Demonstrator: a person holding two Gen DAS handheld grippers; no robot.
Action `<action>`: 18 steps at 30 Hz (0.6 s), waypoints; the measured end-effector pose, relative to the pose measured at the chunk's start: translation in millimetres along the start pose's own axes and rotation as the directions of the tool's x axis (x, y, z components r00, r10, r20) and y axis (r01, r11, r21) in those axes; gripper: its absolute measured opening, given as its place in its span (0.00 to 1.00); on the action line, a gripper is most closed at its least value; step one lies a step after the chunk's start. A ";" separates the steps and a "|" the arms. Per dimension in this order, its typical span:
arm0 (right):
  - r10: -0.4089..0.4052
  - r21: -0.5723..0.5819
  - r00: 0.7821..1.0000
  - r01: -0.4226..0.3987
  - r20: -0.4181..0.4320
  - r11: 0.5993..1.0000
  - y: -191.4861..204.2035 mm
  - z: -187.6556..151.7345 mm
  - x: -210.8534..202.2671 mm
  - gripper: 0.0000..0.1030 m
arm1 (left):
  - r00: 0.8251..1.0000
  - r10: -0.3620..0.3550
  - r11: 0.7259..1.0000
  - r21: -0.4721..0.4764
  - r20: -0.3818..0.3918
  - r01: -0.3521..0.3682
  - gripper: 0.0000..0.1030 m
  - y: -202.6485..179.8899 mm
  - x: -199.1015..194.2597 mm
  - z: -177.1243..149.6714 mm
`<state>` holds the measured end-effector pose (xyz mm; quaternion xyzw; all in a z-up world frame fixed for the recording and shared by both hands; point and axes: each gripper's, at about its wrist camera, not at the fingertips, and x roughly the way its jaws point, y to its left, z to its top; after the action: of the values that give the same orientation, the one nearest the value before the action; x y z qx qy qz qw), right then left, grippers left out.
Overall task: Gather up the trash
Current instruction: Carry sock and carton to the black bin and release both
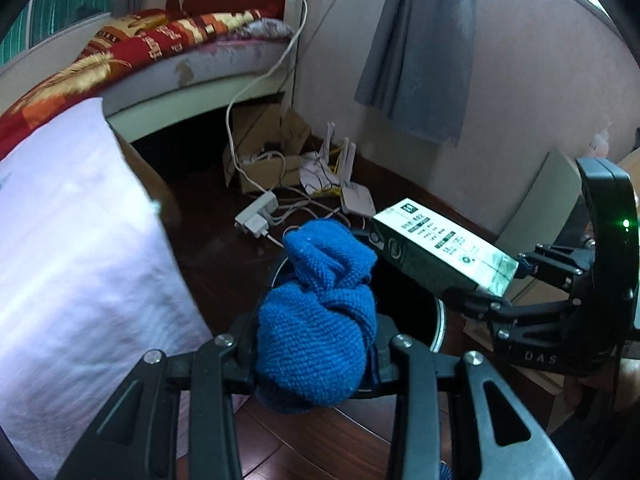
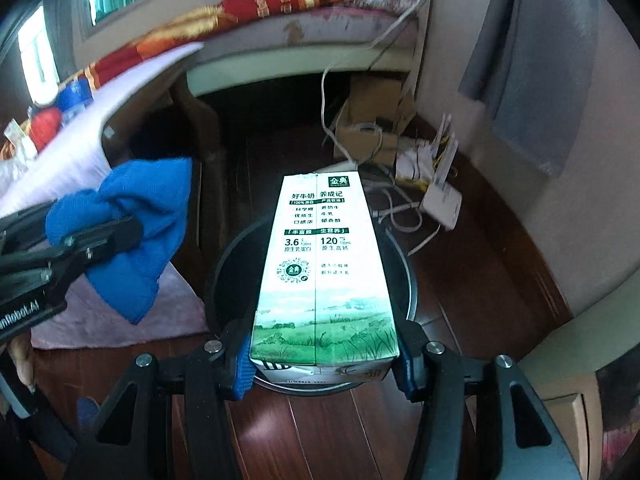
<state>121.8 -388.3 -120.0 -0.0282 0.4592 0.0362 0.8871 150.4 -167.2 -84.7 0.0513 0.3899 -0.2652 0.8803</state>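
My left gripper (image 1: 316, 364) is shut on a knotted blue knitted cloth (image 1: 320, 312) and holds it above the near rim of a round black trash bin (image 1: 438, 320). My right gripper (image 2: 324, 364) is shut on a green and white milk carton (image 2: 324, 268), held lengthwise over the bin's opening (image 2: 236, 276). In the left wrist view the carton (image 1: 440, 252) hangs over the bin's right side in the right gripper (image 1: 496, 280). In the right wrist view the left gripper (image 2: 100, 240) with the blue cloth (image 2: 128, 232) is at the left, beside the bin.
A bed with a red patterned blanket (image 1: 132, 52) and a white sheet (image 1: 72, 240) stands at the left. A cardboard box (image 1: 260, 152), a white power strip (image 1: 256, 212), cables and a white router (image 1: 356, 196) lie on the dark wooden floor by the wall.
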 end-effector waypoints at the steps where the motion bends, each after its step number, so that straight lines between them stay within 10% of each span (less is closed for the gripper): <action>1: 0.004 -0.005 1.000 -0.004 -0.005 1.000 -1.8 0.1 3.3 0.55 | 1.000 -0.008 1.000 -0.001 -0.002 0.008 0.38 -2.7 4.4 1.1; 4: 0.024 -0.017 1.000 -0.024 -0.021 1.000 -3.8 5.0 15.2 0.55 | 0.998 -0.041 0.999 -0.005 -0.037 0.041 0.41 -8.0 18.2 2.0; 6: 0.030 -0.031 0.999 -0.031 -0.023 0.999 -7.5 6.3 26.5 0.60 | 0.996 -0.051 0.999 -0.021 -0.072 0.050 0.62 -11.0 33.0 3.3; 7: -0.007 -0.031 0.999 0.006 -0.048 0.999 -11.9 5.0 35.1 0.87 | 0.997 -0.031 0.999 -0.034 -0.067 0.029 0.71 -8.6 35.8 4.2; 9: -0.088 -0.012 0.992 0.088 -0.085 0.996 -25.6 0.7 45.0 1.00 | 0.999 0.004 0.998 -0.059 -0.046 -0.006 0.99 -4.7 31.8 2.8; 18: -0.143 0.116 0.990 0.142 0.007 0.983 -37.6 12.9 -4.4 1.00 | 0.988 0.146 0.982 -0.127 0.054 -0.138 1.00 2.8 -16.5 -0.7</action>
<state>133.2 -424.8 -108.3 -0.0093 0.4504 -0.0538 0.8912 142.2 -157.6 -73.7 0.0163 0.3731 -0.1789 0.9102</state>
